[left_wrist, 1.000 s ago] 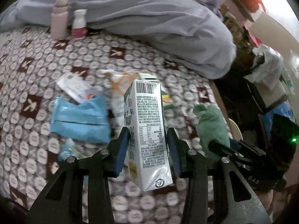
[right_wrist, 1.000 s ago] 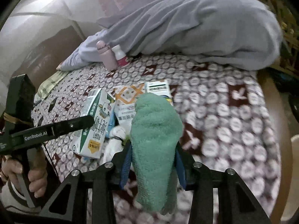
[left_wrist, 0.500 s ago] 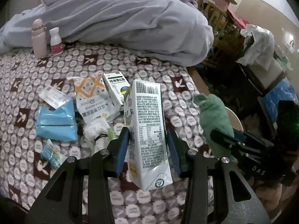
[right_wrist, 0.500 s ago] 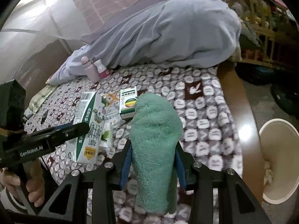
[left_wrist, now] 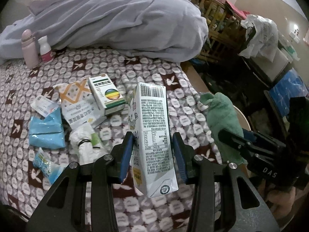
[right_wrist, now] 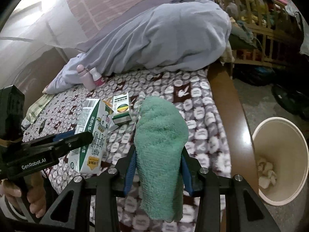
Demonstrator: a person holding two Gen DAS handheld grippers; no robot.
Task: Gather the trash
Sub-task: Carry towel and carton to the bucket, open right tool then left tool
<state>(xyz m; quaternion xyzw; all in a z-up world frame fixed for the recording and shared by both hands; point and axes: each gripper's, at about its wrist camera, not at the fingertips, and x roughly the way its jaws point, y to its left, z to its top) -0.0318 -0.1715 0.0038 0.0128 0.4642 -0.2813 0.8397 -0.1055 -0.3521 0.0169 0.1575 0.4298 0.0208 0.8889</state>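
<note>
two grippers are loaded, and from your left wrist camera you see the left gripper (left_wrist: 152,150) with its blue pads clamped on the sides of a milk carton (left_wrist: 153,133), which stands upright between the fingers, barcode end up, lifted over the patterned bedspread (left_wrist: 154,73). to its left on the bedspread lie a green-and-white medicine box (left_wrist: 107,94), an orange-patterned wrapper (left_wrist: 73,92), a blue packet (left_wrist: 46,131), a crumpled white bag (left_wrist: 85,145) and a small blue-and-white sachet (left_wrist: 45,164). a pink bottle (left_wrist: 29,48) and a white bottle with a pink label (left_wrist: 45,51) stand at the far edge against the grey blanket (left_wrist: 119,19). at right, your right gripper (left_wrist: 231,141) holds a green sock (left_wrist: 224,119) out past the edge of the bed. from your right wrist camera, the right gripper (right_wrist: 158,166) has its fingers closed on that green sock (right_wrist: 160,141), which sticks up between them and hangs down below them. to the right, on the floor beside the wooden bed edge (right_wrist: 227,100), stands a cream trash bin (right_wrist: 280,160) with some crumpled white paper inside. at left, your left hand (right_wrist: 25,195) grips the handle of the left gripper (right_wrist: 81,137), which holds the milk carton (right_wrist: 92,133) above the bedspread (right_wrist: 193,96), near the medicine box (right_wrist: 121,108).
</note>
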